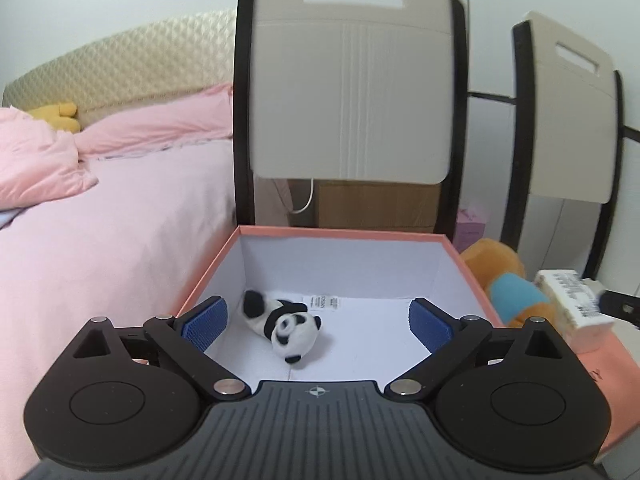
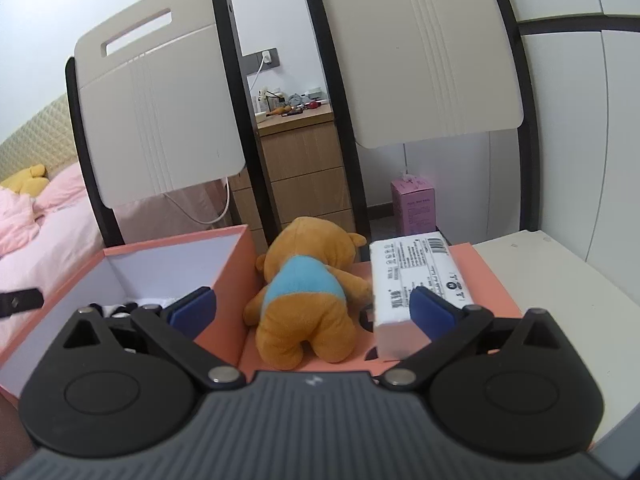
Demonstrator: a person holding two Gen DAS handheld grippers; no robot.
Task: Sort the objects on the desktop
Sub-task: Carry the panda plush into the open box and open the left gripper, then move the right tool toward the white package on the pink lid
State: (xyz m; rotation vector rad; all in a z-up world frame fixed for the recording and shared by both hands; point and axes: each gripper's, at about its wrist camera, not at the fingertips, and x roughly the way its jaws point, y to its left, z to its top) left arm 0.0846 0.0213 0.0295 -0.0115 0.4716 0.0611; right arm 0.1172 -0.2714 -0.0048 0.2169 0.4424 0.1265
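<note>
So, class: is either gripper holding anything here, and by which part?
Nothing is held. The left gripper has open jaws above the panda in the box; the right gripper is open around the bear.

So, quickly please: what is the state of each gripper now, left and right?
Left gripper: open, holding nothing, above the panda plush in the box.
Right gripper: open, holding nothing, facing the brown bear plush.

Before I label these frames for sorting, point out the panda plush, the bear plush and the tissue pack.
panda plush [image 1: 294, 330]: left wrist view, on its white head.
bear plush [image 2: 306, 280]: right wrist view, on its blue shirt.
tissue pack [image 2: 416, 270]: right wrist view, on its printed top face.
</note>
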